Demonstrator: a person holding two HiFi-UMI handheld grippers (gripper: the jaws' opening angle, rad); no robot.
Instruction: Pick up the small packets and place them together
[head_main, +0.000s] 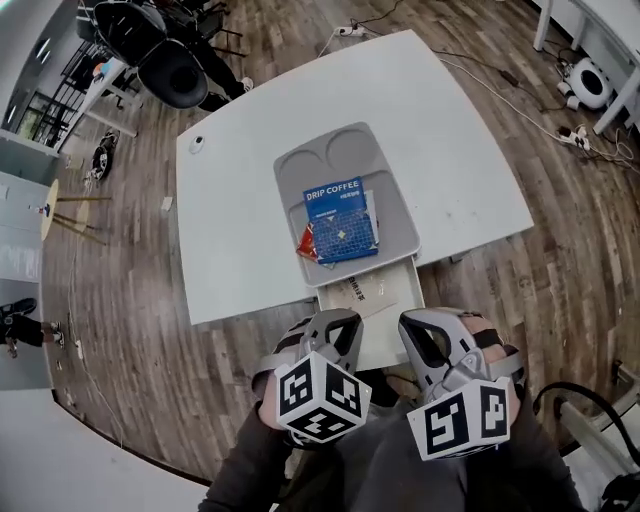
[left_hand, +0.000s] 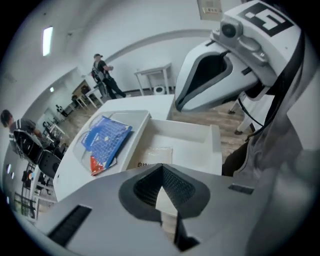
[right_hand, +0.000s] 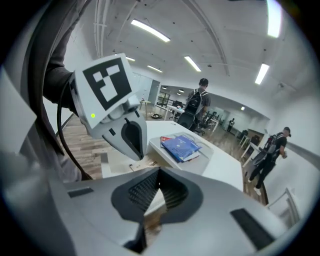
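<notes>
White table (head_main: 230, 250) bearing grey tray (head_main: 395, 225), blue packets (head_main: 340, 222) stacked. We are holding left gripper (head_main: 335, 320), right gripper (head_main: 425, 325) empty, jaws together. Risk: reaching in unopened, knocking stack apart.

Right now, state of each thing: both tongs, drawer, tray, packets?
Left tongs: shut, empty.
Right tongs: shut, empty.
Drawer: open, a clear packet flat inside.
Tray: on the table, holding packets.
Blue Drip Coffee packet: flat in the tray.
Red packet: flat, partly under the blue one.
</notes>
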